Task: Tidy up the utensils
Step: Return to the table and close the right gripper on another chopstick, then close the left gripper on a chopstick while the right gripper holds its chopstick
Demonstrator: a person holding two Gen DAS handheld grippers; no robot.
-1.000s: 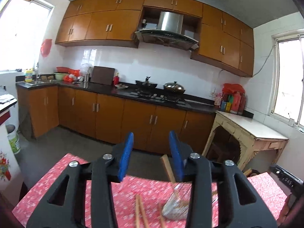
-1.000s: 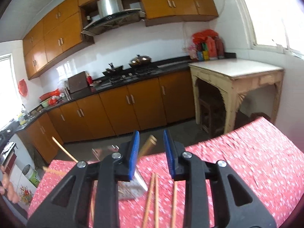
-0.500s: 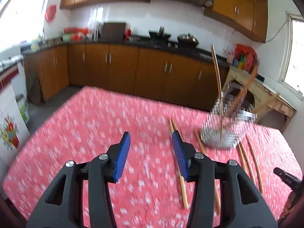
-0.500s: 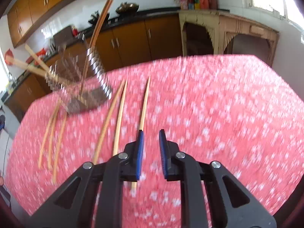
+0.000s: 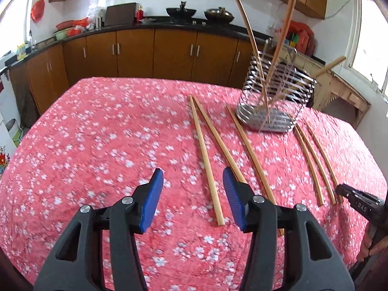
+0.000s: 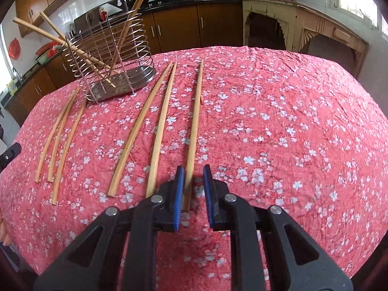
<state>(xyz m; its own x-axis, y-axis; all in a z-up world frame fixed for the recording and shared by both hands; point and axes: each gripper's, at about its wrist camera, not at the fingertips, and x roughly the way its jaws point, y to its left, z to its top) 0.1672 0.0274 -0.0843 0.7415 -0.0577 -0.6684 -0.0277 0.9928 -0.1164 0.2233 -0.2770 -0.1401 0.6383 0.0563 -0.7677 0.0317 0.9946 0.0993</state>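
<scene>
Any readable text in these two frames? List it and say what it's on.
"DAS": white letters on the black device at the right edge of the left wrist view.
Bottles and packets on the side table: labels too small to read.
Yellow package by the sink: print blurred.
No other text.

You face a kitchen: brown wooden base cabinets (image 5: pixel 135 53) under a dark countertop (image 5: pixel 150 25), white tiled wall (image 5: pixel 155 2) behind, a pale carved side table (image 6: pixel 298 21) at the right, and daylight through a bright window (image 5: pixel 371 41).
</scene>
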